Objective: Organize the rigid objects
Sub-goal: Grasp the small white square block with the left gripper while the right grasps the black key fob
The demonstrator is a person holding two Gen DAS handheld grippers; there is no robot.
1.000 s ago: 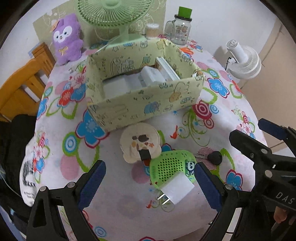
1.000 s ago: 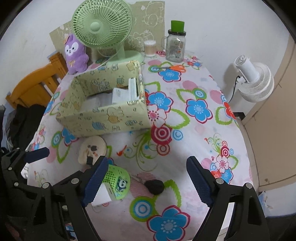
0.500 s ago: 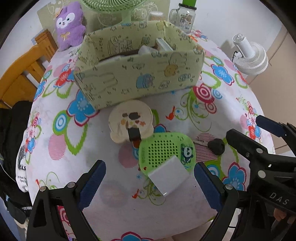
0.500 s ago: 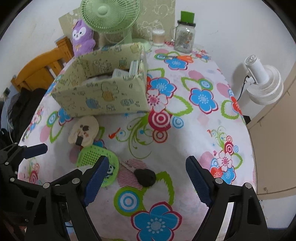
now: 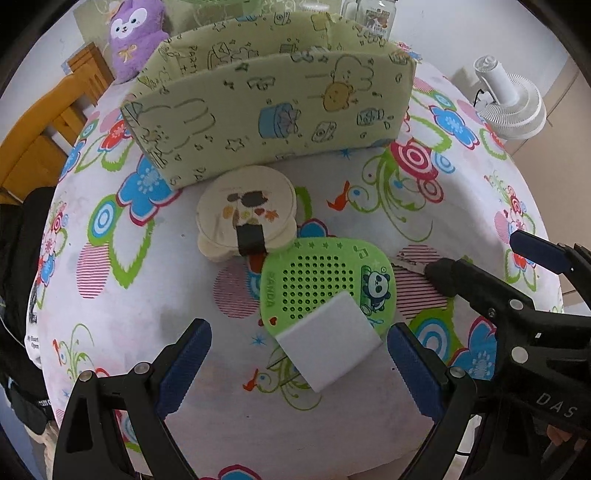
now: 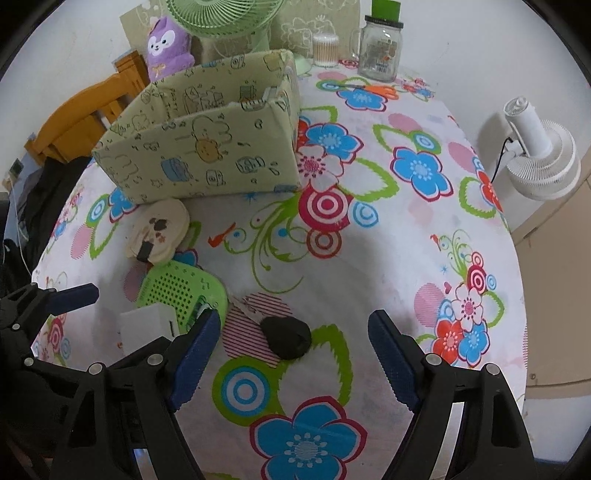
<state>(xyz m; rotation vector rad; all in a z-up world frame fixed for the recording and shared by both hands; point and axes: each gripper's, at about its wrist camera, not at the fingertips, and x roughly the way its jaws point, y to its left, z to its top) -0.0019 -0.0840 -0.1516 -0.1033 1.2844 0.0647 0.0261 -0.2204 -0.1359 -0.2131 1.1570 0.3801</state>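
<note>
A green perforated panda plug-in device with a white plug block lies on the floral tablecloth, between the open fingers of my left gripper. A cream round case with a black strap lies just behind it. A black key lies between the open fingers of my right gripper. The green device also shows in the right wrist view. A pale green patterned box stands behind, its inside mostly hidden.
A purple plush, a green fan, a cotton-swab jar and a glass jar stand at the table's back. A wooden chair is at the left, a white fan off the right edge.
Both grippers have moved down and forward towards the table. The green device now sits between my left fingers and the black key between my right fingers. Both stay open.
</note>
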